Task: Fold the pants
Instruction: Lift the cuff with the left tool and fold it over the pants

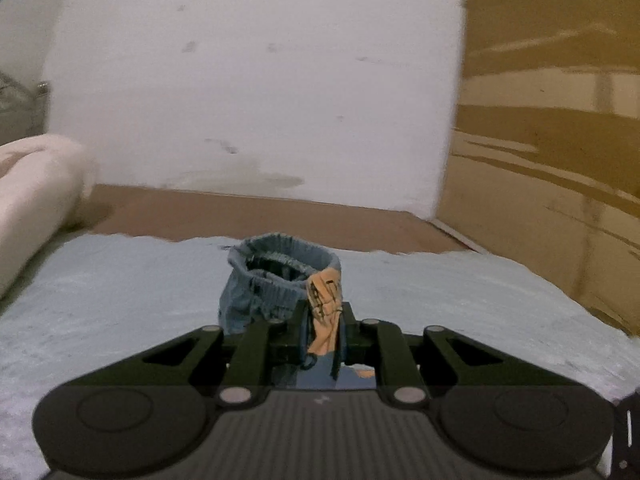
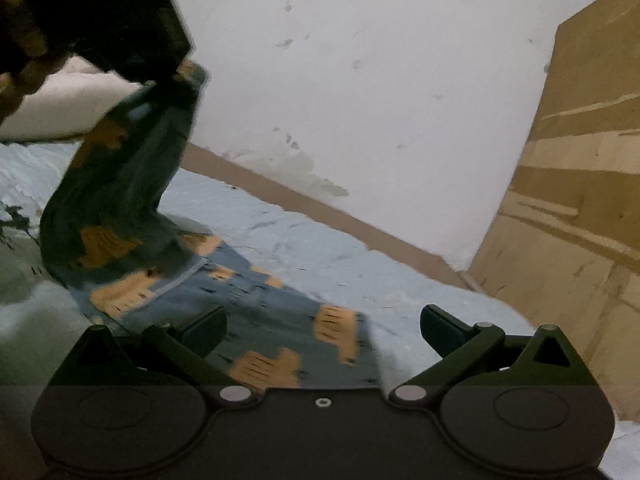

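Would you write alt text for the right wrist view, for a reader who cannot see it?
The open right gripper hovers over blue pants with orange patches, partly lying on a pale blue bed cover. The left gripper, upper left, lifts one end of the pants before a white wall.

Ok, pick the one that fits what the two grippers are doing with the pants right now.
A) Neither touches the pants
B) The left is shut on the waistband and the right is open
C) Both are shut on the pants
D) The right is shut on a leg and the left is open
B: the left gripper pinches the waistband of the pants, lifting that end, while the right gripper hangs wide open over the leg lying on the blue cover.
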`<action>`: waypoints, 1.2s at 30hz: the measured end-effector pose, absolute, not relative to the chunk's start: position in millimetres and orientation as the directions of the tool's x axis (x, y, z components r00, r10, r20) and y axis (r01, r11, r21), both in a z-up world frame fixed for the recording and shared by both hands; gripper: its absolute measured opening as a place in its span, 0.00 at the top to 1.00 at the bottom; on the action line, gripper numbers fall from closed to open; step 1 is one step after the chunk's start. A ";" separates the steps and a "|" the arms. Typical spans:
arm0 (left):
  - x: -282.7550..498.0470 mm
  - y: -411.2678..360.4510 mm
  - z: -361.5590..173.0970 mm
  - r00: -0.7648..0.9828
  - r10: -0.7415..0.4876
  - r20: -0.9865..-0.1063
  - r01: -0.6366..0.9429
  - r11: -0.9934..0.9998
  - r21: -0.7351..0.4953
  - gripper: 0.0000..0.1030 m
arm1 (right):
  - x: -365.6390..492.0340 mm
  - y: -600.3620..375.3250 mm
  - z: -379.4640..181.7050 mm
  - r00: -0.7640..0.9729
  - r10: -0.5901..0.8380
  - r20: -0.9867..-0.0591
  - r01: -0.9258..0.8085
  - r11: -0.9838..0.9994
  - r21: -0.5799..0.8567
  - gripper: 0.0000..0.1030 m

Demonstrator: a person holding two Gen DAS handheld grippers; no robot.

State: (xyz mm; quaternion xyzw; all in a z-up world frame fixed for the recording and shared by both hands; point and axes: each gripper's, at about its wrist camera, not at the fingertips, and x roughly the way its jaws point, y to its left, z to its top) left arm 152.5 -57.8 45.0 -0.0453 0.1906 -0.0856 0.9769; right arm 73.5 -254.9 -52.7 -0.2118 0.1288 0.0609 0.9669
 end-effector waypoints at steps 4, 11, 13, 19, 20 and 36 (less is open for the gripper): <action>156.0 -101.1 41.2 0.877 -0.258 -0.405 0.224 0.966 -0.129 0.85 | 62.2 -276.4 -54.5 0.963 0.033 -0.269 -0.150 0.891 -0.429 0.01; 178.5 -152.4 11.3 0.779 -0.316 -0.542 0.275 0.948 -0.158 0.85 | 58.1 -304.1 -59.8 0.946 -0.076 -0.314 -0.061 0.913 -0.404 0.01; 178.0 -156.5 3.6 0.773 -0.317 -0.550 0.284 0.948 -0.146 0.85 | 56.3 -311.9 -56.8 0.942 -0.096 -0.321 -0.036 0.924 -0.382 0.01; 175.3 -155.7 -12.3 0.752 -0.346 -0.560 0.289 0.938 -0.191 0.83 | 47.4 -335.8 -58.0 0.919 -0.176 -0.353 0.034 0.928 -0.372 0.01; 173.9 -155.5 -13.8 0.746 -0.357 -0.562 0.294 0.934 -0.203 0.81 | 45.3 -341.5 -58.7 0.912 -0.190 -0.365 0.049 0.931 -0.362 0.01; 117.3 -141.6 -24.7 0.780 -0.284 -0.557 0.364 0.931 0.034 0.06 | 45.4 -370.5 -67.1 0.858 -0.264 -0.440 0.152 0.949 -0.275 0.01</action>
